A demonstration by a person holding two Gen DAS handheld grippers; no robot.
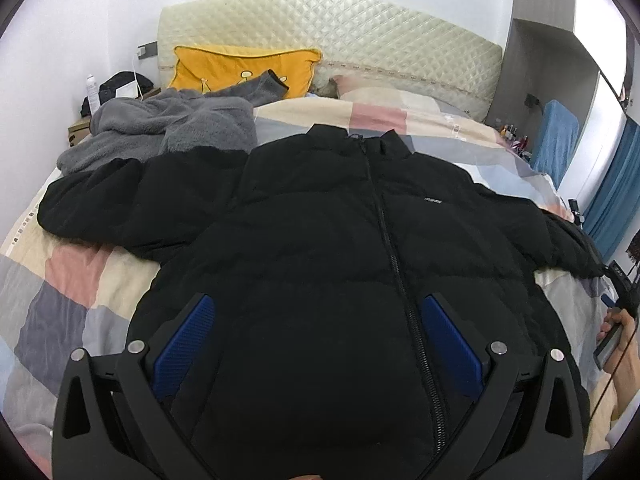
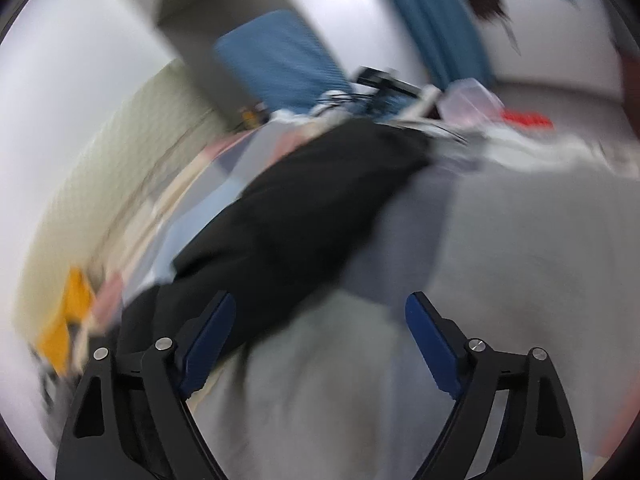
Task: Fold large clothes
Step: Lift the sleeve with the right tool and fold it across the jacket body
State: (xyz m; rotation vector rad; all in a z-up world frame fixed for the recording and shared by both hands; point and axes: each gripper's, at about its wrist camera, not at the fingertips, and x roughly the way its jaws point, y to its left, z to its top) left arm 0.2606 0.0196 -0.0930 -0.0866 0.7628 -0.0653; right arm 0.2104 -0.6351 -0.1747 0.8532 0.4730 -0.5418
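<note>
Left gripper (image 1: 316, 336): my jaws stand wide apart above the lower front of the black puffer jacket (image 1: 320, 248), blue pads (image 1: 184, 344) to either side of the fabric and not pressing on it; nothing is held.
Right gripper (image 2: 320, 340): my jaws are spread here too, with nothing between them; this view is badly smeared, so I can only make out pale bedding below and a black sleeve (image 2: 304, 216) of the jacket running away from the left finger.
Jacket: it lies face up and spread flat on the bed, zip (image 1: 396, 264) closed up the middle, collar toward the headboard (image 1: 332, 36), both sleeves stretched out sideways.
My right hand (image 1: 616, 332): seen from the left wrist, it sits at the jacket's right hem edge, just below the right sleeve.
Checked quilt (image 1: 68, 276): under the jacket, showing on both sides of it in pink, grey and cream squares.
Grey fleece garment (image 1: 172, 128): crumpled beyond the jacket's left sleeve, touching it.
Yellow cushion (image 1: 240, 68): beyond the fleece, leaning on the headboard.
Blue curtain (image 1: 616, 184): well past the jacket's right sleeve, by the wall.
</note>
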